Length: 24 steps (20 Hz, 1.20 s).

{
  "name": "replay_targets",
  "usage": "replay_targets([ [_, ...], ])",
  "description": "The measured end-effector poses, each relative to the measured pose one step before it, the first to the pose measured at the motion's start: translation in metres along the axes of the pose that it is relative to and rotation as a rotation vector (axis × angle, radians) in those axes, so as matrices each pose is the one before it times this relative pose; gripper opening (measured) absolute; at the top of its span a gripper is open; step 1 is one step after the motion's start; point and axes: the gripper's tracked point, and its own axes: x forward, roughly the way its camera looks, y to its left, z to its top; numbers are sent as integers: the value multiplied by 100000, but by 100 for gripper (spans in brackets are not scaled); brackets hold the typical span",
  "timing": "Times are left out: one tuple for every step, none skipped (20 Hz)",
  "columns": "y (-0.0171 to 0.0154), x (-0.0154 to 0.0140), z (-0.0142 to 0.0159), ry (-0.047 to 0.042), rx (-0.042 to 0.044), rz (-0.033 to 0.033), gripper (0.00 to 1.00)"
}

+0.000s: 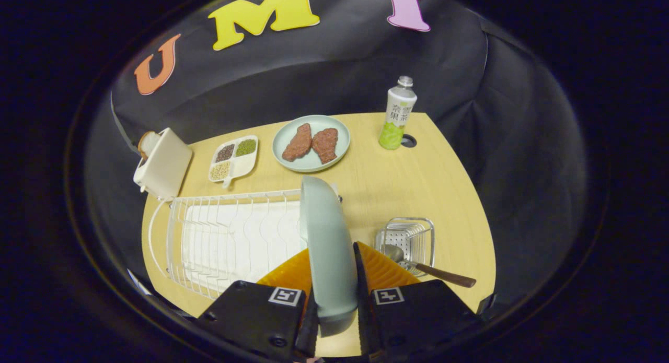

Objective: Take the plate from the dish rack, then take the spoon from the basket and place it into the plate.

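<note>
Gripper view: gripper (334, 279) clamped on pale green plate (326, 237), both fingers pressing its faces, plate edge-on and upright at the right end of white dish rack (230, 237). Spoon (418, 266) lies in wire basket (407, 240) just right of the fingers, handle sticking out over the rim. Wooden table (418, 180) underneath.

Pale plate (328, 248) upright; spoon (418, 264) in basket (413, 232)
</note>
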Motion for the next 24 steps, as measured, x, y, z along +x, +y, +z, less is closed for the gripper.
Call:
replay_targets([
  [106,-182,100,-299,-493,-1421,36],
  [130,-127,-127,332,-477,-1308,36],
  [69,-90,62,175,33,-1095,36],
  [-29,-145,-8,122,-278,-1220,36],
  [-58,-162,243,-66,-416,-1807,36],
  [-227,-292,294,-873,-824,-2652,36],
  [-160,-262,369,-919,-1055,-2432,36],
  [50,-406,351,-1183,-1067,-1251,36],
  [4,-482,346,-1185,-1011,-654,36],
  [170,-474,184,-1337,-413,1090,36],
  [674,-685,-110,-190,195,2924,34],
  [203,-67,-402,130,-138,2434,31],
  [231,-323,-132,-642,56,2558,31],
  [343,-403,-352,-274,379,3458,31],
  [454,-375,-544,-250,1006,4166,31],
  [399,-557,-813,-233,1233,4569,31],
  [448,-604,-677,-80,1239,4873,30],
  [443,-575,-866,-755,2000,5160,30],
  [545,-583,-891,-545,1647,5762,30],
  [611,-586,-1209,-679,1392,6142,30],
  [206,-377,-1472,356,550,4255,30],
  [-255,-329,-1635,426,762,2627,30],
  [-182,-167,-1439,60,1432,2102,30],
  [-73,-108,-1545,466,982,2379,30],
])
